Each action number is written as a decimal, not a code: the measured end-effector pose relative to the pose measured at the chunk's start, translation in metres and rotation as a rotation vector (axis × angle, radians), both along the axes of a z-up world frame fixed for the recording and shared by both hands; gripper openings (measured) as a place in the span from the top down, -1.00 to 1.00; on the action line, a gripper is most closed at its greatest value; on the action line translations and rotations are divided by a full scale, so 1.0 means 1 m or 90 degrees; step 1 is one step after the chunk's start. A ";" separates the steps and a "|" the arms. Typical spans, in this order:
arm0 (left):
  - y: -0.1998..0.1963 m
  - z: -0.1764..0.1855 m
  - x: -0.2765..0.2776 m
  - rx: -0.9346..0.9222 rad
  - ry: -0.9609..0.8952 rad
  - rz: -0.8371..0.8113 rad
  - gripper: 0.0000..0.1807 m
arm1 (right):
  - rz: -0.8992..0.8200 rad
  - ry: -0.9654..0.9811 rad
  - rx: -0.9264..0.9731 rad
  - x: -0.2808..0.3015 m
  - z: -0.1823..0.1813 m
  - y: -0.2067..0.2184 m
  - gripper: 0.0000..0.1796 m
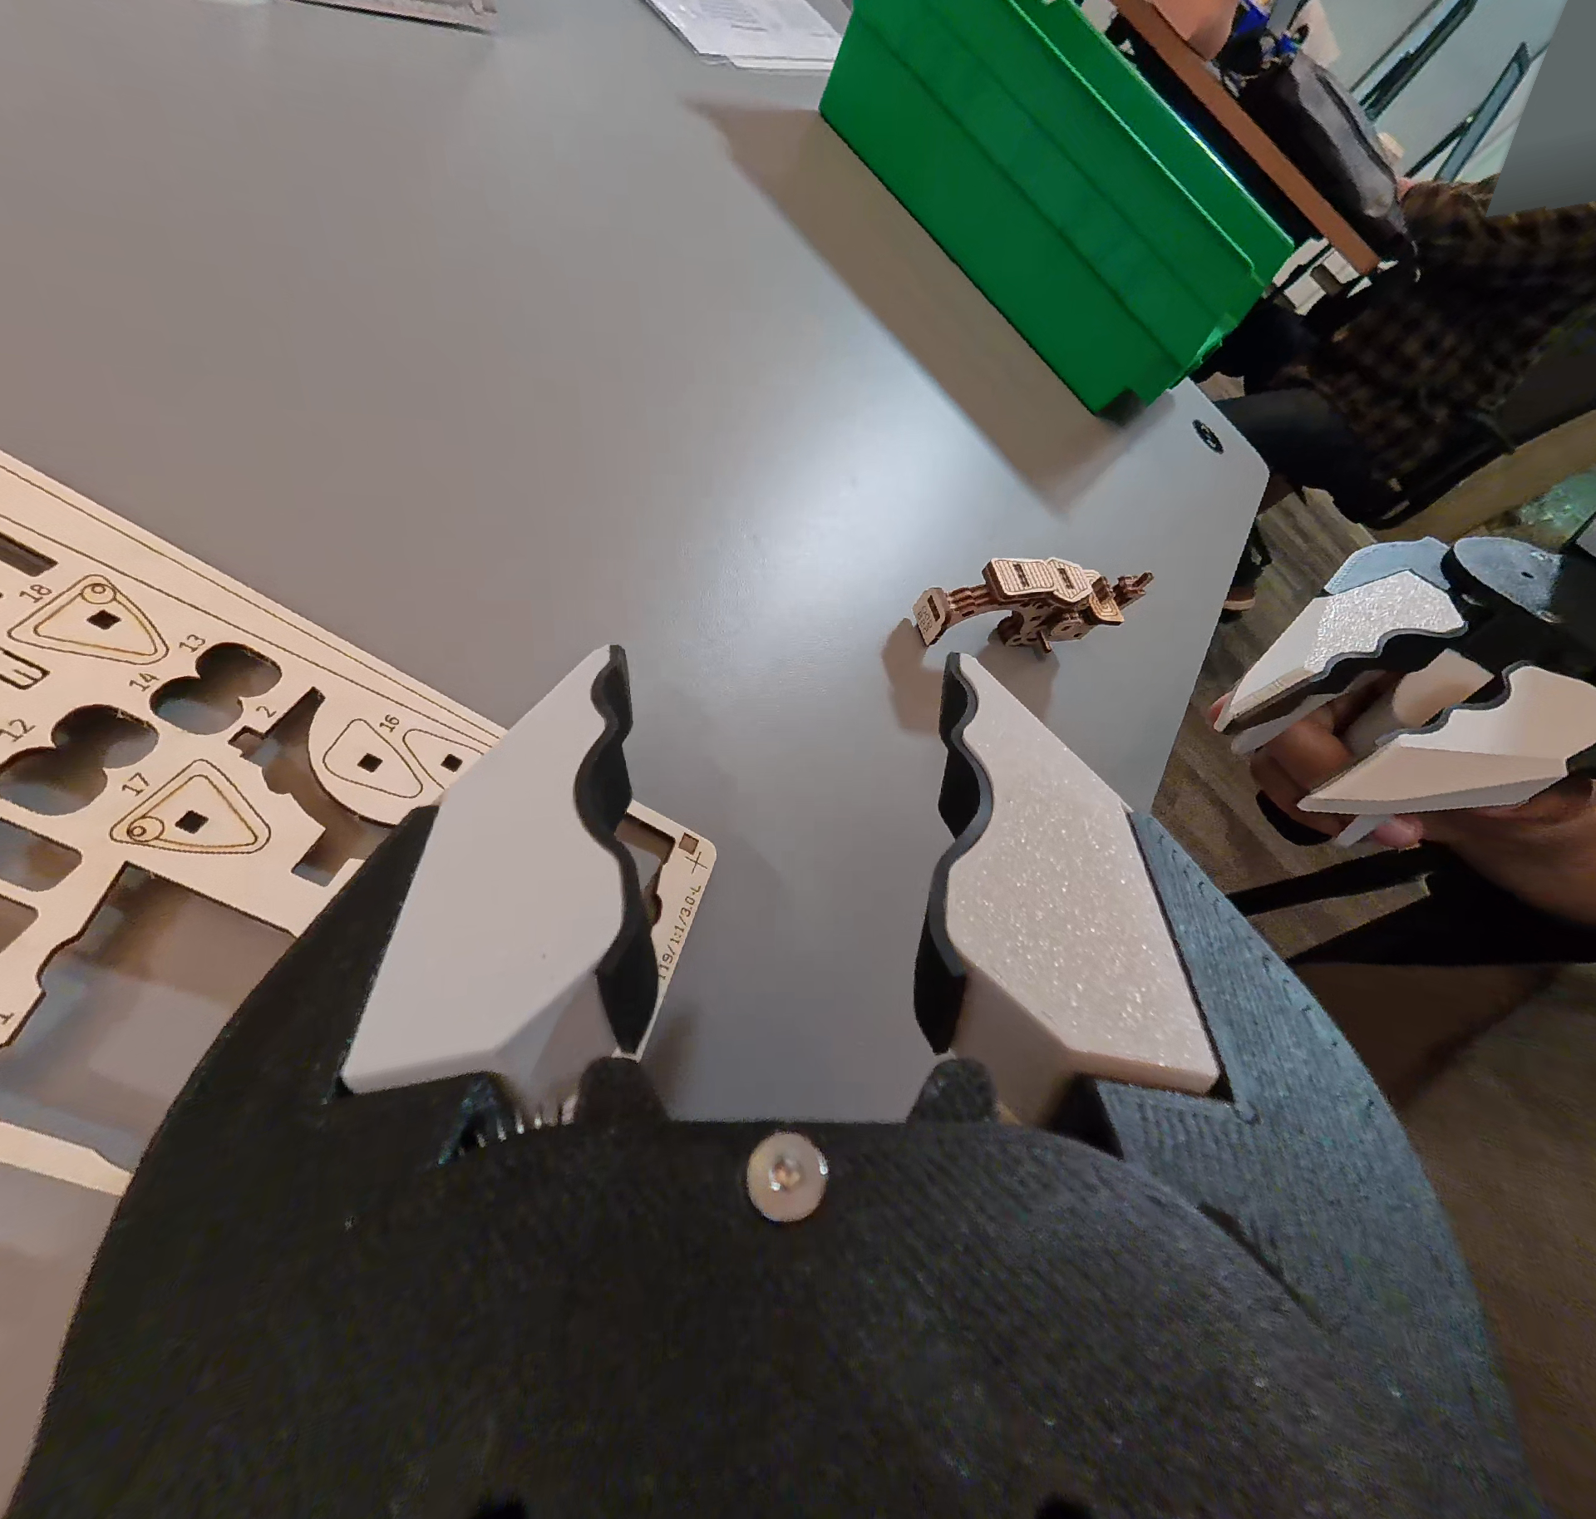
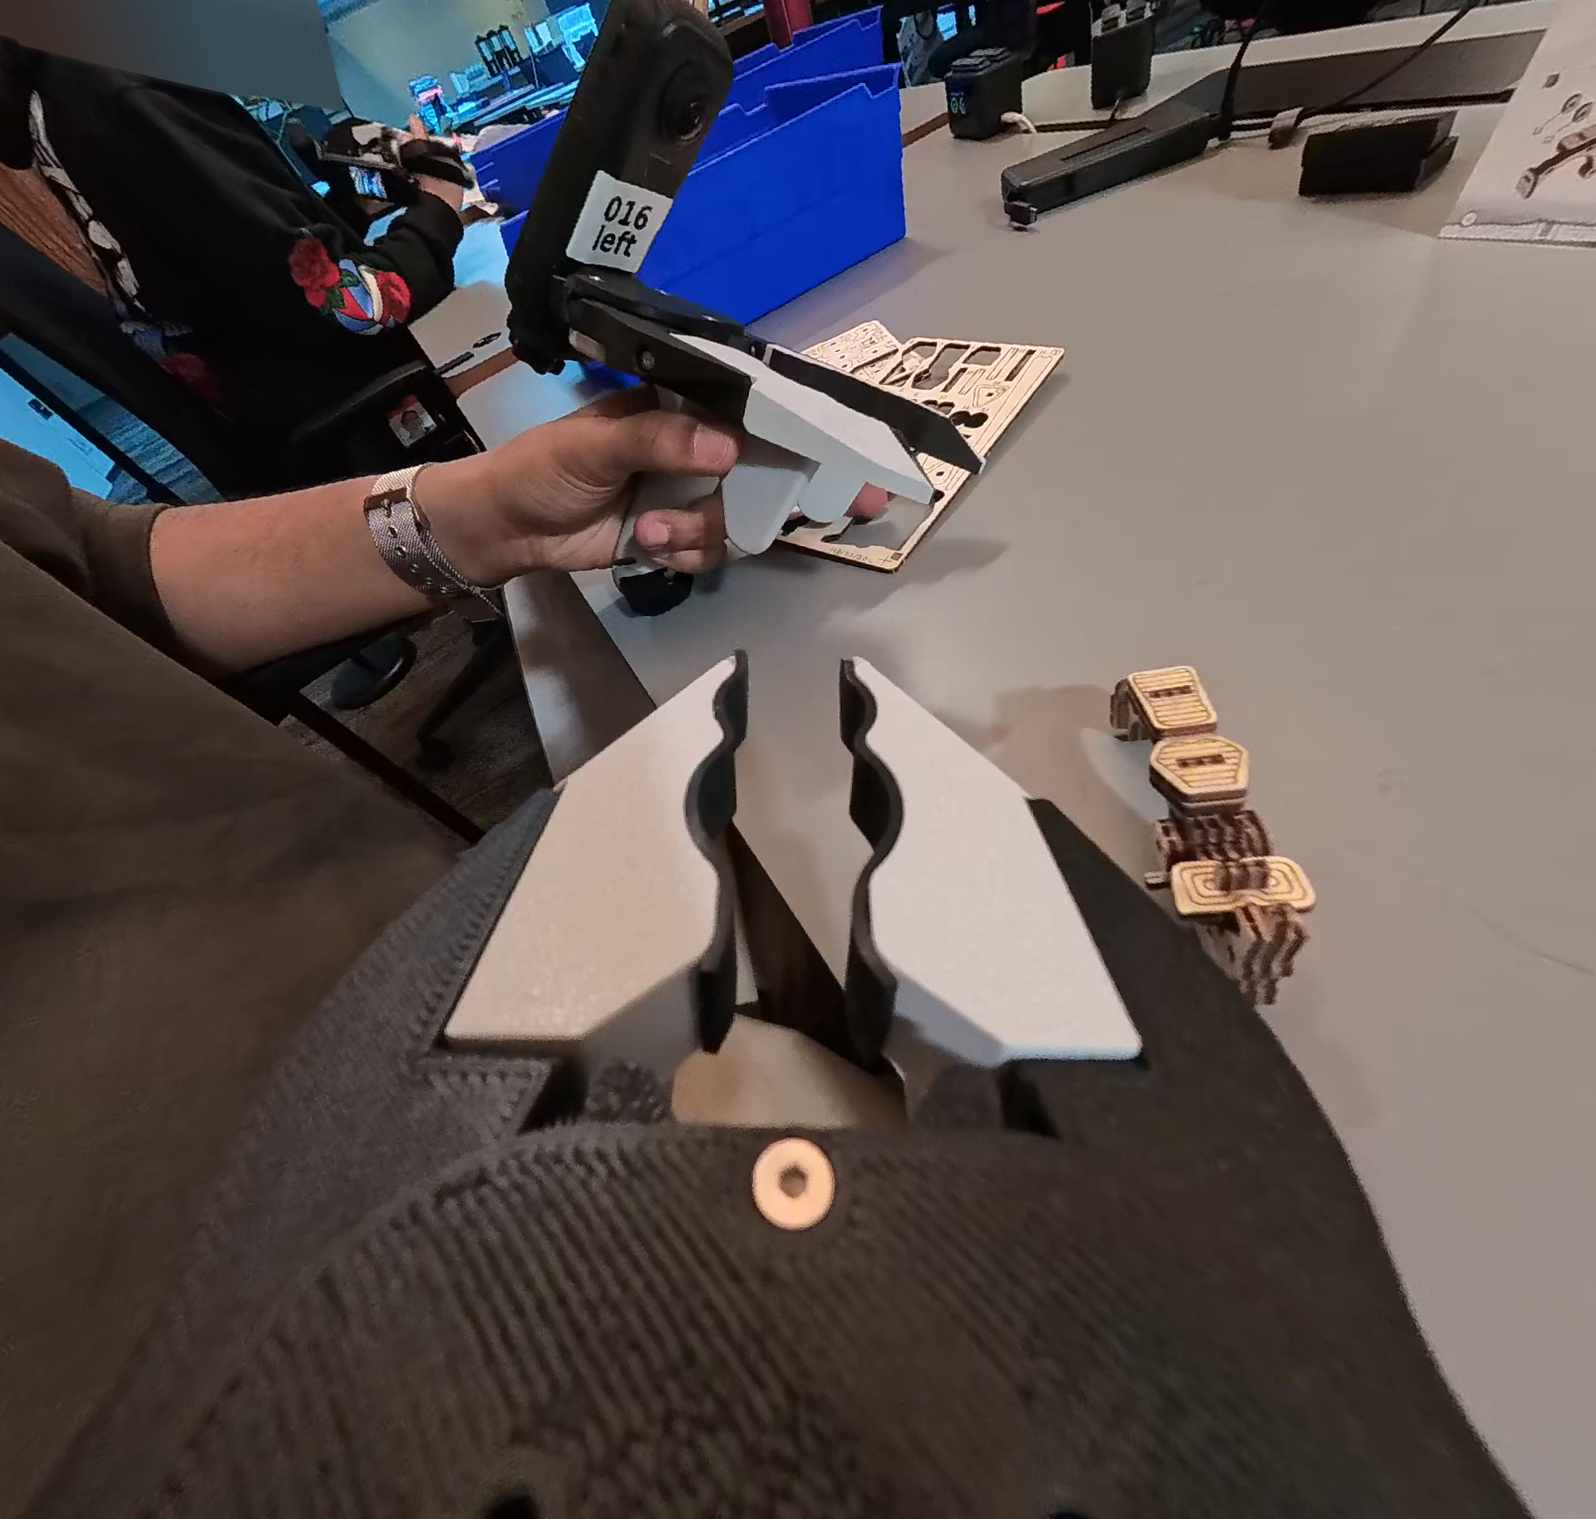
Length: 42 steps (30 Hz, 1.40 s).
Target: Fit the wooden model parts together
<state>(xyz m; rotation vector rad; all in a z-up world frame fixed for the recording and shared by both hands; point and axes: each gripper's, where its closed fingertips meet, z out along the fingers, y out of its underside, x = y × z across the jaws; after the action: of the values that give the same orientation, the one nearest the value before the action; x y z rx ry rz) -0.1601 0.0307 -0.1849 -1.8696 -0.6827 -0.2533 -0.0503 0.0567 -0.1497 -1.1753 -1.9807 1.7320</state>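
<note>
While both grippers hang empty, the wooden model (image 1: 1032, 618) stands just beyond the left gripper (image 1: 782, 670), spread wide; the right gripper (image 2: 793, 672), narrower, is beside it.

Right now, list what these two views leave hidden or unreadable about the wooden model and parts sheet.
- Wooden model, left wrist view: small and far off; its joints cannot be made out.
- Wooden model, right wrist view: its near end is hidden behind the right gripper.
- Parts sheet, left wrist view: cut off by the left edge, its near corner hidden by the left gripper.
- Parts sheet, right wrist view: its middle is covered by the left gripper.
</note>
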 end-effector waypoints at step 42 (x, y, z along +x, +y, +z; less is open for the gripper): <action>-0.008 0.004 -0.004 0.024 -0.011 0.019 0.35 | 0.019 -0.013 0.021 0.002 -0.007 -0.003 0.77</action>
<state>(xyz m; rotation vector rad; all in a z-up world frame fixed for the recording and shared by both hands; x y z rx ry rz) -0.1642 0.0223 -0.1812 -1.8224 -0.7118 -0.2613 -0.0480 0.0540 -0.1564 -1.1627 -2.0419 1.7007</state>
